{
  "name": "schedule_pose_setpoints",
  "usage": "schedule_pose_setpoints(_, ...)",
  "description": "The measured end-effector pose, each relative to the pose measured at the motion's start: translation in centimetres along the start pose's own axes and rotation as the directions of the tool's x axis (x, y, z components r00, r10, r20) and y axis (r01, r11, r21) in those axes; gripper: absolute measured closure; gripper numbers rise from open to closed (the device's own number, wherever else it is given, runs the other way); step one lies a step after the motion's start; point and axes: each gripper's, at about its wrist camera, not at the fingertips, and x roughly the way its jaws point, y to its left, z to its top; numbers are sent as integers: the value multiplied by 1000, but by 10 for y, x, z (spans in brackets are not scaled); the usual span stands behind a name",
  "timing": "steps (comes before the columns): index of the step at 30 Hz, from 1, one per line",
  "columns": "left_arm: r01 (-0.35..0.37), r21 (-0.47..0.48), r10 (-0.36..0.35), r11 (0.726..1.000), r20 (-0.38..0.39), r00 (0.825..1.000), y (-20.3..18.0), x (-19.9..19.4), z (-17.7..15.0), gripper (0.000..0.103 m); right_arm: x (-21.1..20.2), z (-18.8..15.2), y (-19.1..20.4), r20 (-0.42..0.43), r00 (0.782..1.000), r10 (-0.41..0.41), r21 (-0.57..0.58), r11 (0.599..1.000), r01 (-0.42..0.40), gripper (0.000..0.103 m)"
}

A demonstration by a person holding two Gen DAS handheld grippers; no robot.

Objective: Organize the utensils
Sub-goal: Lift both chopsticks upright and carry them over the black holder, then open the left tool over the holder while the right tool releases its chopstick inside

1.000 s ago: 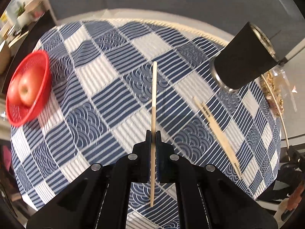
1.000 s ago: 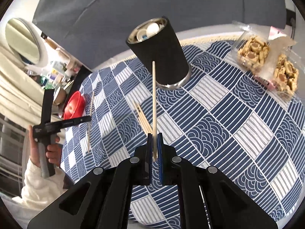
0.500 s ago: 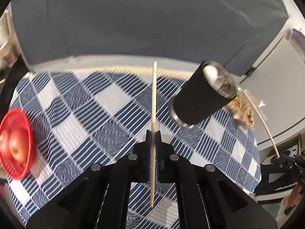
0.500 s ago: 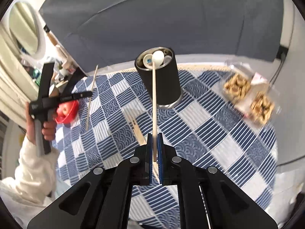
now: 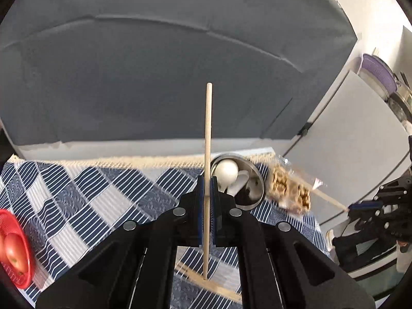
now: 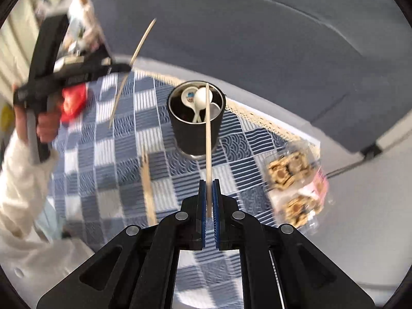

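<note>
Gripping a chopstick each, both grippers are closed tight on thin wood. Low in the right wrist view, the right gripper [image 6: 209, 200] pinches its chopstick [image 6: 208, 139] near the lower end, and the stick runs straight up the frame along the line of the fingers. Its far tip lies over the open mouth of the black utensil holder [image 6: 197, 131] at frame centre, where white spoons [image 6: 200, 97] already stand. That overlap is the relation that matters: the holder lies directly ahead of the right gripper, and the stick's long axis points into it. Just left of the holder, another pair of chopsticks [image 6: 148, 180] lies on the blue checked tablecloth [image 6: 252, 141].

In the left wrist view, the left gripper [image 5: 206, 203] clamps its own chopstick [image 5: 208, 154] around mid-length, again upright in the frame. The holder's rim [image 5: 253, 177] sits just right of the fingers, so this stick points past it toward the grey backdrop. By my reading, the right hand is better lined up to drop first. At the upper left of the right wrist view, the left hand appears blurred.
</note>
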Motion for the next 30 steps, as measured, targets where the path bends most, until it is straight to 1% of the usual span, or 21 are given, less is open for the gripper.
schedule_pose_setpoints(3,17,-4,-17,1000,16,1000,-6,11,13,98,6,12,-2,-65,998,-27,-89,996,21,99)
schedule_pose_setpoints(4,37,-6,-36,999,19,999,-8,15,19,98,8,16,-2,-87,995,-46,-136,990,34,99)
schedule_pose_setpoints(6,54,-6,-54,999,47,997,-11,19,26,98,11,23,-2,-124,990,-62,-203,978,36,99)
schedule_pose_setpoints(10,59,23,-61,998,93,994,-23,27,40,98,18,34,-3,-183,979,-94,-320,947,32,99)
schedule_pose_setpoints(13,81,48,-86,996,126,988,-30,38,48,98,24,39,-3,-211,971,-116,-392,920,25,99)
schedule_pose_setpoints(17,90,69,-100,994,151,984,-34,50,50,98,34,46,-4,-256,959,-125,-462,887,-7,99)
schedule_pose_setpoints(19,115,56,-122,992,164,979,-30,57,49,98,41,52,-7,-271,952,-142,-491,871,-11,99)
schedule_pose_setpoints(23,144,46,-150,989,168,974,-25,72,41,98,54,62,-11,-292,946,-138,-522,852,-36,98)
schedule_pose_setpoints(26,130,67,-140,989,164,976,-26,79,32,98,63,66,-10,-308,942,-132,-547,835,-62,98)
schedule_pose_setpoints(30,133,72,-144,988,171,975,-27,85,20,98,70,72,-8,-323,937,-129,-580,810,-88,98)
